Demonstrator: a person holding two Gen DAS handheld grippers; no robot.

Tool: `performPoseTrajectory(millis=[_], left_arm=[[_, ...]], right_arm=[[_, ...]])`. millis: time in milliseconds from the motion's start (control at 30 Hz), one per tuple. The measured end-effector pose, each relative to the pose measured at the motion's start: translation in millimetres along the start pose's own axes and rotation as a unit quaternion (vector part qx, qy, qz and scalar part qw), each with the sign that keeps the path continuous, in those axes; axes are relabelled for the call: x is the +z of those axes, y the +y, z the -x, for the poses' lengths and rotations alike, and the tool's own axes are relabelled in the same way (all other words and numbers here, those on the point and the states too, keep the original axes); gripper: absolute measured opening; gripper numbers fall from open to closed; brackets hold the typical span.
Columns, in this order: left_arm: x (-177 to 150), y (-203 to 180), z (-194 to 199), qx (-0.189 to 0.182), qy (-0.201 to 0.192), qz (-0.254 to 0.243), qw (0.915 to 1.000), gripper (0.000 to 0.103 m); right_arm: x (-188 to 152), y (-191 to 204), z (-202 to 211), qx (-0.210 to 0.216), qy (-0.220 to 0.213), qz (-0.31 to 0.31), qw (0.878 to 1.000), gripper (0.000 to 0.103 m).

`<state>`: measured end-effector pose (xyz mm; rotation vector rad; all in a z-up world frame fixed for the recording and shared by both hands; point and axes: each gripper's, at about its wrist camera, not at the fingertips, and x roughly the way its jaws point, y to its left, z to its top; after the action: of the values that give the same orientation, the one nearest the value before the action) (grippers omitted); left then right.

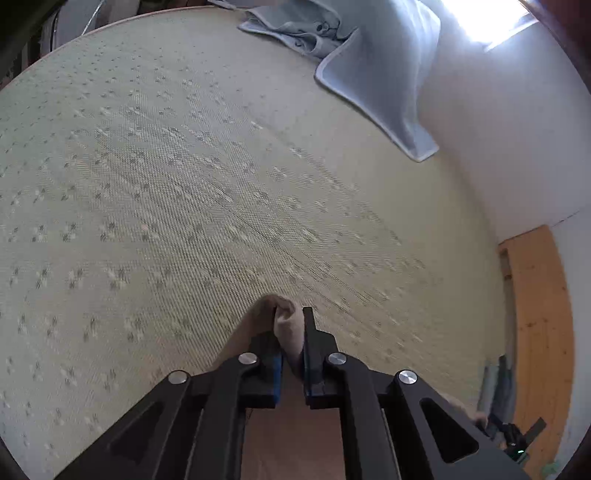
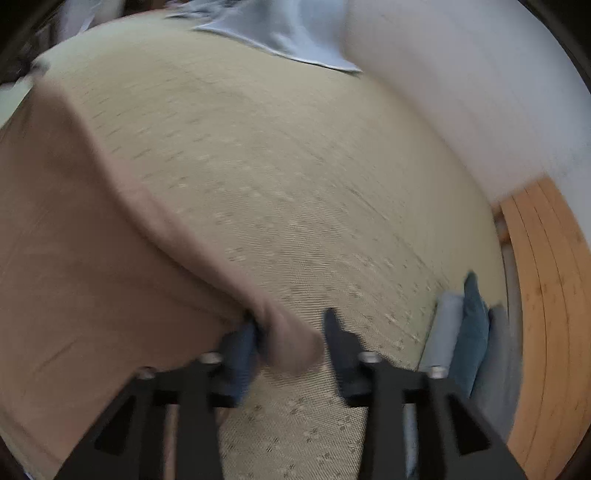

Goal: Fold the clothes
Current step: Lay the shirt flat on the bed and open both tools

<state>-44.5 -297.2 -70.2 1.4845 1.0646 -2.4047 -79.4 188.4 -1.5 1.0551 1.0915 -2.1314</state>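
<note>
A tan garment (image 2: pixel 92 258) lies spread over the left of a pale green patterned mattress (image 2: pixel 314 177). In the left wrist view, a bunched fold of this tan garment (image 1: pixel 286 326) is pinched between the black fingers of my left gripper (image 1: pixel 290 314), which is shut on it just above the mattress (image 1: pixel 184 184). My right gripper (image 2: pixel 291 321) stands open over the garment's near edge. A rolled hem lies between its fingers, against the left one and clear of the right one. The right wrist view is blurred.
A light blue cloth (image 1: pixel 369 55) lies crumpled at the far end of the mattress, also visible as a light blue cloth (image 2: pixel 295 33). Folded clothes in grey and blue (image 2: pixel 469 332) are stacked at the right edge. Beyond them is a wooden floor (image 2: pixel 546 295) and a white wall (image 1: pixel 498 129).
</note>
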Motion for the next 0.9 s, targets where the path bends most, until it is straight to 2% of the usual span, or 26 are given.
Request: performPoseTrajectory(millis=[100, 167, 200, 233, 267, 333, 400, 467, 567, 633, 700, 800, 900], left_arm=[[4, 6, 12, -0.017, -0.017, -0.007, 0.9997, 0.016], [8, 12, 26, -0.030, -0.037, -0.008, 0.9989, 0.036], [11, 18, 37, -0.037, -0.053, -0.003, 0.9979, 0.052], [14, 24, 48, -0.044, -0.069, 0.002, 0.9967, 0.062], [13, 28, 58, -0.047, -0.077, 0.003, 0.9959, 0.065], [7, 35, 77, -0.046, -0.084, -0.003, 0.9954, 0.068], [-6, 35, 90, -0.032, -0.083, -0.033, 0.9955, 0.068], [-35, 33, 105, -0.022, -0.080, -0.069, 0.9942, 0.068], [-87, 40, 123, -0.031, -0.080, -0.092, 0.9921, 0.070], [-118, 51, 128, -0.044, -0.071, -0.082, 0.9932, 0.071], [-147, 61, 131, -0.057, -0.061, -0.066, 0.9943, 0.071], [-172, 72, 121, -0.059, -0.036, -0.026, 0.9973, 0.071], [-196, 70, 114, -0.052, -0.009, -0.027, 0.9982, 0.071]], right_arm=[[-12, -23, 15, -0.007, -0.022, -0.090, 0.996, 0.055], [-23, -32, 29, -0.011, -0.039, -0.131, 0.991, 0.060], [-30, -34, 36, -0.014, -0.047, -0.146, 0.988, 0.061], [-38, -35, 44, -0.012, -0.053, -0.160, 0.986, 0.062], [-49, -33, 53, -0.003, -0.059, -0.173, 0.983, 0.062], [-71, -29, 70, 0.019, -0.070, -0.199, 0.977, 0.063], [-95, -24, 83, 0.051, -0.081, -0.225, 0.970, 0.063], [-112, -23, 93, 0.080, -0.087, -0.250, 0.961, 0.063], [-144, -20, 102, 0.113, -0.094, -0.303, 0.942, 0.064], [-159, -15, 99, 0.128, -0.090, -0.332, 0.930, 0.064], [-168, -7, 97, 0.133, -0.077, -0.342, 0.927, 0.063], [-176, 3, 92, 0.158, -0.063, -0.357, 0.918, 0.063], [-185, 6, 78, 0.181, -0.047, -0.380, 0.906, 0.063]])
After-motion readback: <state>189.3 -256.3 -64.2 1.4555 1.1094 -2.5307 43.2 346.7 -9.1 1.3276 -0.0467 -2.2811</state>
